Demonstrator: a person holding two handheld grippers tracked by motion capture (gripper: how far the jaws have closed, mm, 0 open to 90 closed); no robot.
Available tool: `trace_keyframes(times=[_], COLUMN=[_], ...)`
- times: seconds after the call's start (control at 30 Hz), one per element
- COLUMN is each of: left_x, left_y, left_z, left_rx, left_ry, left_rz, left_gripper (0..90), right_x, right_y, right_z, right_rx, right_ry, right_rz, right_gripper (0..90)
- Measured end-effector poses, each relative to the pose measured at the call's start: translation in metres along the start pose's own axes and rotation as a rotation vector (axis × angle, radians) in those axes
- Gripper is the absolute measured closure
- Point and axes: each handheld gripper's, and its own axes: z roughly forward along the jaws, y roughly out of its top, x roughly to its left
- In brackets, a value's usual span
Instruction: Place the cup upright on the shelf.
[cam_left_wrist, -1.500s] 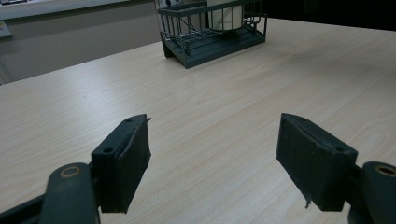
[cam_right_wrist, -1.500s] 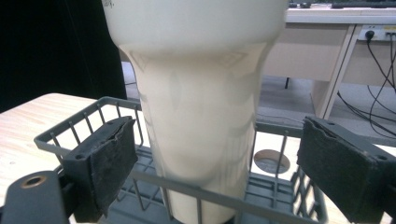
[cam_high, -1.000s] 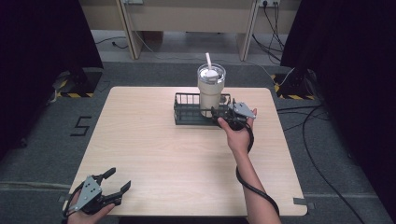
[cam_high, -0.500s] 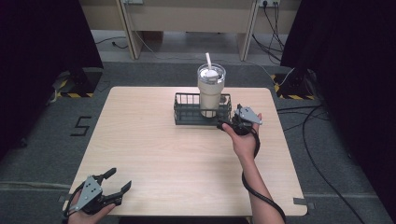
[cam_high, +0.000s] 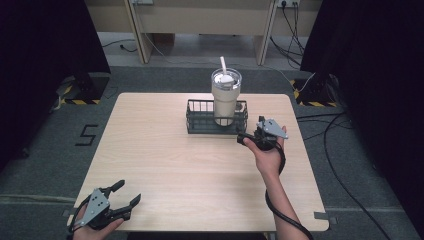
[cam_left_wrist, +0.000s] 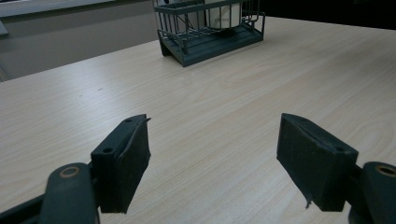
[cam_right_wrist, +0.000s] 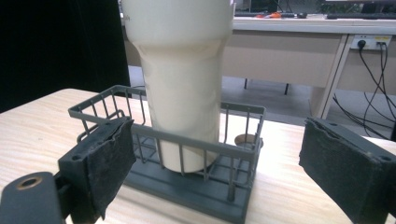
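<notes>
A cream tumbler (cam_high: 226, 100) with a clear lid and a white straw stands upright in the right half of a dark wire basket (cam_high: 200, 122) at the back of the wooden table (cam_high: 165, 150). My right gripper (cam_high: 243, 139) is open just off the basket's near right corner, pointing at it. In the right gripper view the tumbler (cam_right_wrist: 180, 84) and basket (cam_right_wrist: 196, 191) sit beyond the wide-apart jaws of the right gripper (cam_right_wrist: 215, 172), which hold nothing. My left gripper (cam_high: 127, 194) rests open at the table's near left edge. From the left gripper (cam_left_wrist: 215, 158) the basket (cam_left_wrist: 205, 42) looks far off.
Pale desks (cam_high: 200, 20) stand beyond the table. Black cables (cam_high: 320, 125) trail over the floor at the right. A "5" mark (cam_high: 87, 135) lies on the floor at the left. Dark curtains flank both sides.
My right gripper has drawn back from the basket, toward the person and slightly right. The left gripper, tumbler and basket have stayed put.
</notes>
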Motion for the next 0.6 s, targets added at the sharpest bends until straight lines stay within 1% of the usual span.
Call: trace_keyframes(times=[0.27, 0.47, 0.53, 0.6], left_x=[0.000, 0.000, 0.000, 0.000], left_y=[0.000, 0.000, 0.000, 0.001], left_z=[0.000, -0.001, -0.001, -0.001], left_rx=[0.002, 0.001, 0.000, -0.001], left_ry=[0.001, 0.003, 0.003, 0.004], left_rz=[0.003, 0.004, 0.005, 0.006], left_gripper=[24.9, 24.8, 24.8, 24.8], right_x=[-0.004, -0.007, -0.009, -0.010], right_y=[-0.005, -0.012, -0.015, -0.017], right_z=[-0.018, -0.028, -0.032, -0.034], right_rx=[0.001, 0.018, 0.022, 0.026], right_ry=[-0.004, -0.010, -0.019, -0.022], right_rz=[-0.005, -0.006, -0.011, 0.001], right_gripper=[11.3, 11.4, 11.5, 11.6])
